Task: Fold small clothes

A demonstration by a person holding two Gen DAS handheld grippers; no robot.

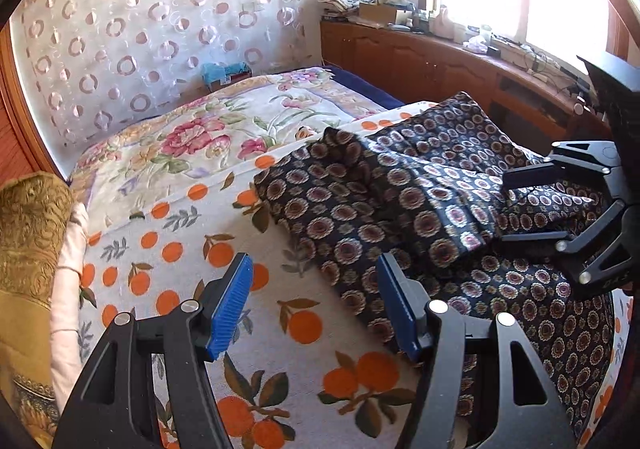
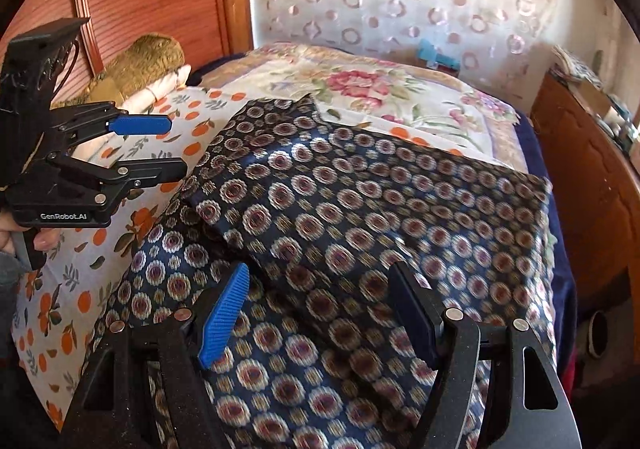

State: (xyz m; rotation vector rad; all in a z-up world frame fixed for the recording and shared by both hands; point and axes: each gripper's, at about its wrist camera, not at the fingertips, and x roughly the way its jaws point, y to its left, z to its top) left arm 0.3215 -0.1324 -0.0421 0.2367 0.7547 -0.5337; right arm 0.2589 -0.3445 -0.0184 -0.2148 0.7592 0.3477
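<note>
Tongs of the left gripper (image 1: 314, 305) stand apart in the left wrist view, blue pads facing each other with nothing between them; they hang above the orange-print sheet (image 1: 168, 249), just beside the near left edge of the dark medallion-print garment (image 1: 400, 201). That garment lies on the bed, spread toward the right, with one layer already turned over onto the rest and visible creases along the overlap. Judged from this, the fold is begun but not finished: edges are uneven and the piece is not yet a compact stack. Right tongs (image 1: 516, 205) enter from the right edge, also apart, low over the cloth; contact cannot be confirmed. A floral quilt (image 1: 224, 129) covers the far part of the bed.

In the right wrist view, the right tongs (image 2: 320, 313) are apart and angled down over the garment (image 2: 360, 201), empty. Its upper layer lies as a slanted panel across the lower one. Left tongs (image 2: 160, 149) appear at the left, apart, level over the sheet (image 2: 80, 249), gripped by a hand (image 2: 24, 237) at the frame edge.
</note>
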